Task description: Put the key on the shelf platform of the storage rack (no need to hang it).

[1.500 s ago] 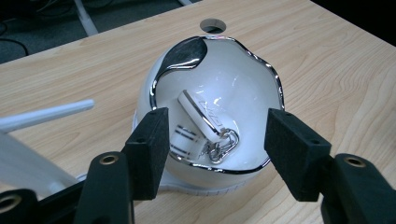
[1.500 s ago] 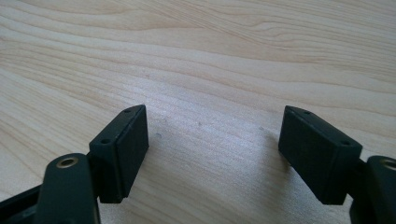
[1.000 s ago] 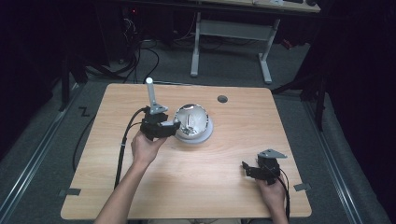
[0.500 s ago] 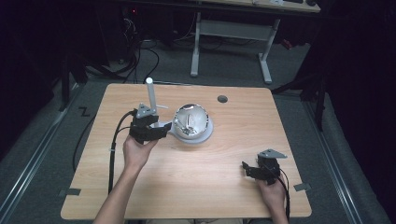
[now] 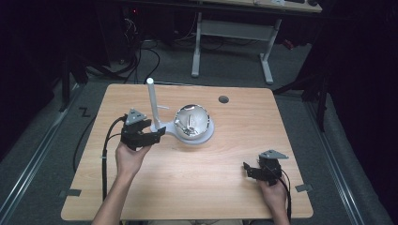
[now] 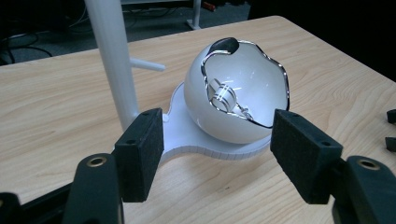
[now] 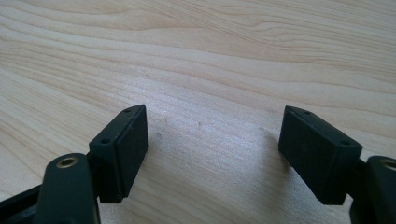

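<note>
Left gripper (image 5: 157, 135) sits left of centre in the high view, jaws apart and just been opening, nothing between the pads. Its tips are just short of the white stand base (image 6: 205, 142), not touching. The white post (image 5: 152, 101) rises just above the gripper. The shiny cracked-open ball (image 5: 191, 122) sits on the base at frame centre. Right gripper (image 5: 247, 169) rests lower right, jaws apart over bare wood, well clear of the stand. Table (image 5: 225, 187) is open across the lower middle and the right. Small round hole (image 5: 223, 99) near the far edge.
</note>
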`<action>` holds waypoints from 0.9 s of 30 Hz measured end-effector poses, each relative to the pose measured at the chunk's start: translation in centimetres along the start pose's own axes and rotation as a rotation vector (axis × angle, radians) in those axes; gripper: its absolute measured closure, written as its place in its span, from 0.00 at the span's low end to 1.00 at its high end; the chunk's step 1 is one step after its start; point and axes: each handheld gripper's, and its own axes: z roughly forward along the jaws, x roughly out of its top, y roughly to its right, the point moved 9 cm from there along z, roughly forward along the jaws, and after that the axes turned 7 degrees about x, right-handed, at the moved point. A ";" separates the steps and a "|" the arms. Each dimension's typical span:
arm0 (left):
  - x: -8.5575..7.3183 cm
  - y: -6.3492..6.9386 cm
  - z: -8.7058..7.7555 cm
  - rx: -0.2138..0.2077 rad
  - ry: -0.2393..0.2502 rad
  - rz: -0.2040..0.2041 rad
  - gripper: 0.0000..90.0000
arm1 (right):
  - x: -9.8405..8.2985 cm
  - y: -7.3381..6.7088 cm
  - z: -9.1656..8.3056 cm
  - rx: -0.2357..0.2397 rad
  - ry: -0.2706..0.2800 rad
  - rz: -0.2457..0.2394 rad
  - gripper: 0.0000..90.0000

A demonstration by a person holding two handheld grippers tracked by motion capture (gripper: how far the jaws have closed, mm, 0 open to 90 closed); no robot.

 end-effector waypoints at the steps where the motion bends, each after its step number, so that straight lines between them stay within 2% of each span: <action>1: -0.1 -0.1 -0.2 0.001 0.003 -0.005 0.39 | 0.0 0.0 0.0 0.000 0.000 0.001 0.27; 7: -0.6 -0.6 -0.9 0.008 0.012 -0.019 0.39 | 0.0 0.0 0.0 -0.001 0.000 0.001 0.27; 11: -0.9 -1.0 -1.4 0.027 0.019 -0.027 0.38 | 0.0 0.0 0.0 0.000 0.000 0.001 0.27; 27: -2.9 -2.7 -3.1 0.061 0.011 -0.075 0.37 | 0.0 0.0 0.0 -0.001 0.000 0.000 0.27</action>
